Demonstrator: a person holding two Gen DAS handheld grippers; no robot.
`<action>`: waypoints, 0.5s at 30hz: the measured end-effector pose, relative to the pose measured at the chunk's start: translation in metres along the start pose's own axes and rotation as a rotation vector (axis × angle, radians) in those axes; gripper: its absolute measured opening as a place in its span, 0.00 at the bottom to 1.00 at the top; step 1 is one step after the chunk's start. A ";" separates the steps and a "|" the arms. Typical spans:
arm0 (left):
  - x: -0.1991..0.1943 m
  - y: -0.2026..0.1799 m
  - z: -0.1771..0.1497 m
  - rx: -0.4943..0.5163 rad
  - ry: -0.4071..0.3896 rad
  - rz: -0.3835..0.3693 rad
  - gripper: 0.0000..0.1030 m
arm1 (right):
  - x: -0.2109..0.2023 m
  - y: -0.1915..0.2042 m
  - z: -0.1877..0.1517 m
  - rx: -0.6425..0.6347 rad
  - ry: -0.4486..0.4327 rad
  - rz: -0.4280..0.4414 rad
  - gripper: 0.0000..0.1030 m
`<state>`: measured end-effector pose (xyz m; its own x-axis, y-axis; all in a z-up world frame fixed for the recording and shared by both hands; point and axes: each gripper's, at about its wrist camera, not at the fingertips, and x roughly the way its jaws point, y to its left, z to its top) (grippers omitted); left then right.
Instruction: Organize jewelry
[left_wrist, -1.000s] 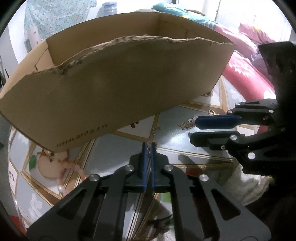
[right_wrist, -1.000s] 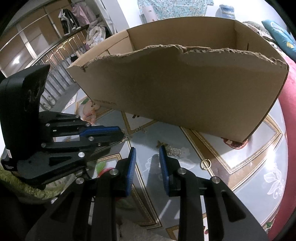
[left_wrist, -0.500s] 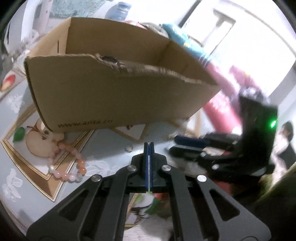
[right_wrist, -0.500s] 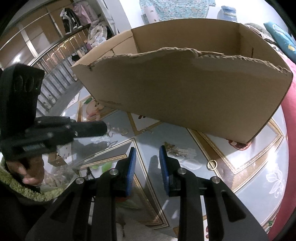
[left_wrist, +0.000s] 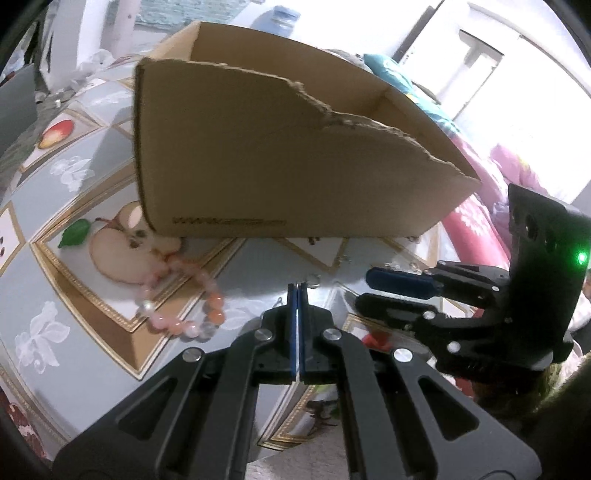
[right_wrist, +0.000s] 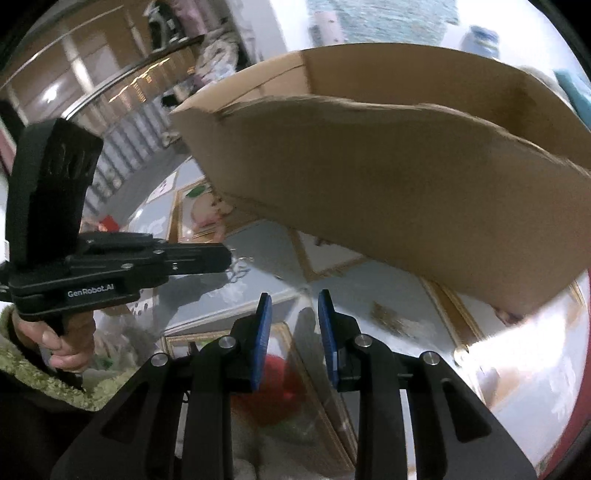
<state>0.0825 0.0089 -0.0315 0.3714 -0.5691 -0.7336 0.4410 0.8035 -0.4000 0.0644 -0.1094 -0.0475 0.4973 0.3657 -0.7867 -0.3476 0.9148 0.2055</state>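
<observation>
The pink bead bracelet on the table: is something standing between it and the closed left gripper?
Nothing visible does. The bracelet lies in the open on the tablecloth, left of the left gripper, near the cardboard box corner. Only bare cloth separates them.

A fruit-patterned tablecloth (left_wrist: 258, 266) carries a torn cardboard box (left_wrist: 277, 166), a pink bead bracelet (left_wrist: 192, 302) beside it and small metal trinkets (right_wrist: 388, 314).

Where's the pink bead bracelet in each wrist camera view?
Left wrist: bracelet lies lower left of centre on the tablecloth, by the box's near corner.
Right wrist: not visible; that area is blurred.
Shared landmark: the box, with its torn top edge.
</observation>
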 end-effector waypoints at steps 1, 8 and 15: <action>-0.001 0.001 0.000 -0.002 -0.003 0.002 0.00 | 0.003 0.003 0.002 -0.012 0.000 -0.008 0.25; -0.001 0.011 -0.002 -0.021 -0.002 -0.011 0.00 | 0.018 0.009 0.011 -0.044 0.005 -0.048 0.25; 0.001 0.016 -0.002 -0.031 -0.002 -0.021 0.00 | 0.022 0.014 0.012 -0.083 0.002 -0.078 0.19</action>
<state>0.0885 0.0210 -0.0398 0.3637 -0.5863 -0.7238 0.4233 0.7962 -0.4323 0.0797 -0.0866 -0.0549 0.5240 0.2936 -0.7995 -0.3725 0.9232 0.0949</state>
